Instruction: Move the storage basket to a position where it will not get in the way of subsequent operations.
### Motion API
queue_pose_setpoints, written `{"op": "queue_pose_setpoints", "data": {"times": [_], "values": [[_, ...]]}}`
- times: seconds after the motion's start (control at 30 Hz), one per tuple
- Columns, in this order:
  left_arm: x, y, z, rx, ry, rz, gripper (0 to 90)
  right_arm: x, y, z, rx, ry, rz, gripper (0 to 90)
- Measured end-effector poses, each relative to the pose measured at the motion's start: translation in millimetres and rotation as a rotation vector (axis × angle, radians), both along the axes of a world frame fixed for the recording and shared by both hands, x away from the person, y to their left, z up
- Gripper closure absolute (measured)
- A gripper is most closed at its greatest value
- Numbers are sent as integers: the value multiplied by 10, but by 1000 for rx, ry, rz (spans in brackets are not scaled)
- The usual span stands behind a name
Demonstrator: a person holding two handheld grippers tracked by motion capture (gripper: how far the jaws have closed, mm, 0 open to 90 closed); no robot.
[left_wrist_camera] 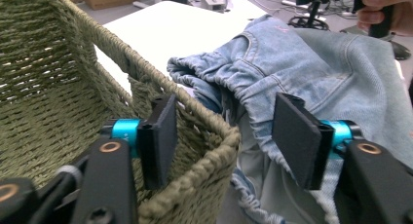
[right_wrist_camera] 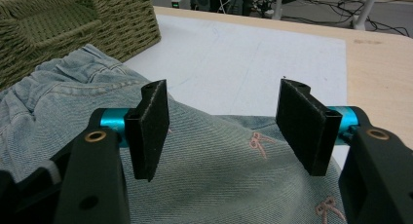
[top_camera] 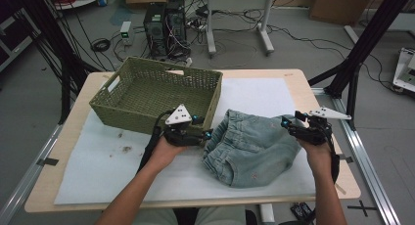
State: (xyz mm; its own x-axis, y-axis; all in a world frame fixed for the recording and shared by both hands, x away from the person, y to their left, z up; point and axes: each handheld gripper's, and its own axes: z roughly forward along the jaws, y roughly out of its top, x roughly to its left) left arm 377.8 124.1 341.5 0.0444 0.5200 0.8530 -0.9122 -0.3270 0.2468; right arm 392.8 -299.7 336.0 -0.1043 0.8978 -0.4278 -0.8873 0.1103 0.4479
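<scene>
Jaws on both grippers stand apart, nothing clamped in either one.

High view: the left gripper (top_camera: 206,133) sits right at the near right corner of the green woven basket (top_camera: 147,90), just beside the waistband side of the denim shorts (top_camera: 252,146). The shorts lie bunched up on the white mat (top_camera: 98,161) covering the surface, touching the basket's right wall. The right gripper (top_camera: 288,124) is at the shorts' far right edge.

Left gripper view: its jaws straddle the basket's corner rim (left_wrist_camera: 214,136), one pad inside the basket, the other over the shorts' elastic waistband (left_wrist_camera: 248,100). The pads aren't pressing on either one. The other hand (left_wrist_camera: 384,12) shows at top right.

Right gripper view: jaws are wide, hovering over the pale denim with little embroidered bows (right_wrist_camera: 258,142) on it. Can't tell if the pads touch the cloth, but it isn't pinched. The basket is at top left, with white mat beyond.
</scene>
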Motion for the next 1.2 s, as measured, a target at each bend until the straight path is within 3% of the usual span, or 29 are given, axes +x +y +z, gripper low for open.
{"op": "queue_pose_setpoints", "data": {"times": [0.1,0.27,0.67,0.93,1.2], "values": [[-8,61,5,31,19,-15,485,-11,0,-2,2,1,0,378],[-19,153,11,59,34,-16,645,-19,16,-3,0,-2,-2,378],[-39,327,-117,135,56,-11,650,-44,56,8,-5,0,-7,378],[-58,616,-223,158,63,-4,641,-57,75,6,0,4,-5,378],[-77,933,-330,169,66,0,623,-52,124,-11,-32,19,-9,374]]}}
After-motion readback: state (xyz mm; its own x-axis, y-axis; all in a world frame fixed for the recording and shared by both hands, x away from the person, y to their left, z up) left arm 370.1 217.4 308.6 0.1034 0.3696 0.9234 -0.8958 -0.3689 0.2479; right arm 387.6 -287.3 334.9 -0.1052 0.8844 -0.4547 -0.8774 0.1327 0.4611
